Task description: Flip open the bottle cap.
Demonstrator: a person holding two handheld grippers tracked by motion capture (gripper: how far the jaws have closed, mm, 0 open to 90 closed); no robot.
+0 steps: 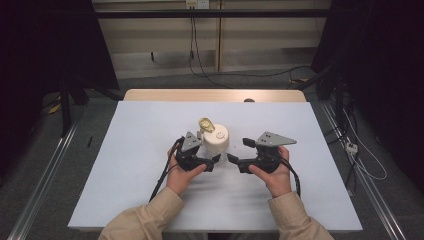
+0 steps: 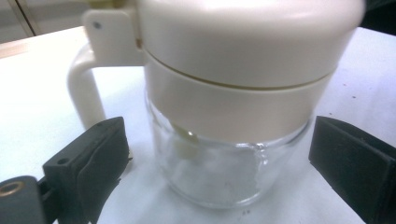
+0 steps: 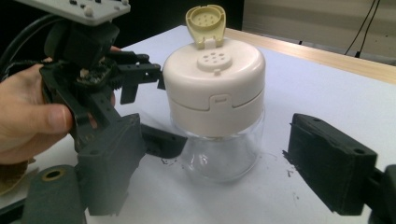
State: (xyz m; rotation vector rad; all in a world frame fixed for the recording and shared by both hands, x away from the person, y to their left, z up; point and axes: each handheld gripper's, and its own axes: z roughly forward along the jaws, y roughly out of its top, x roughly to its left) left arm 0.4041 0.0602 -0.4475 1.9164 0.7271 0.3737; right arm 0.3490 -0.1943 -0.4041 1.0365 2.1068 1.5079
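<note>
Glass shaker jar (image 3: 215,116), flip cap open, table centre: fragile, slippery; grip plastic collar. Left gripper (image 1: 216,159) at 9 o'clock, right gripper (image 1: 239,152) at 3: jaws released.

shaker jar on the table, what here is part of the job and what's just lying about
In the job:
- shaker jar, flip cap up
- left gripper, fingers either side of the glass
- right gripper, fingers spread near it

Lying about:
- floor cables
- power strip
</note>
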